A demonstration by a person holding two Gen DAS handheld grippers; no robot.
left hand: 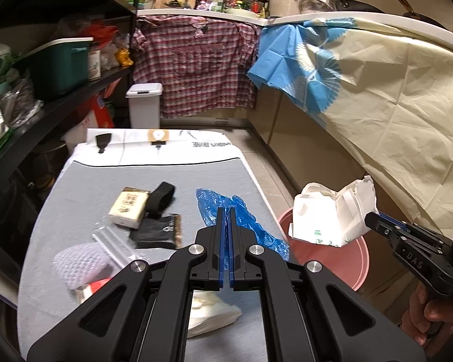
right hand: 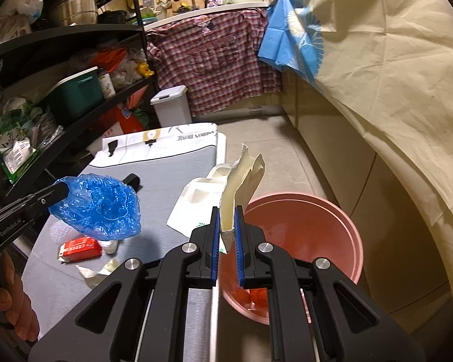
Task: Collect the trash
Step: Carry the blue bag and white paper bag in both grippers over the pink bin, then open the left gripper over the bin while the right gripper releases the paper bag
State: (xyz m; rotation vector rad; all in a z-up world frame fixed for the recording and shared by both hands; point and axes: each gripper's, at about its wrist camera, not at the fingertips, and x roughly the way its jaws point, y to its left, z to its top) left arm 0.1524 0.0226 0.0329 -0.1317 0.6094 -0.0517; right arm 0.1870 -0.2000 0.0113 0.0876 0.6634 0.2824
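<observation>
Clamping blue plastic (right hand: 99, 208), left tool (left hand: 226, 211) near table edge (left hand: 265, 193); right tool (right hand: 227, 211) clamps white bag (left hand: 332, 214) over bucket rim (right hand: 358, 241).

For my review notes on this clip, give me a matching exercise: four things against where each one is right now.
Things:
1. blue plastic bag
2. white paper bag
3. red packet
4. white lidded bin

Places:
A. on the floor by the plaid shirt
B. lying on the grey board
C. in the left gripper
D. in the right gripper, above the pink bucket

Pairs: 1-C, 2-D, 3-B, 4-A
</observation>
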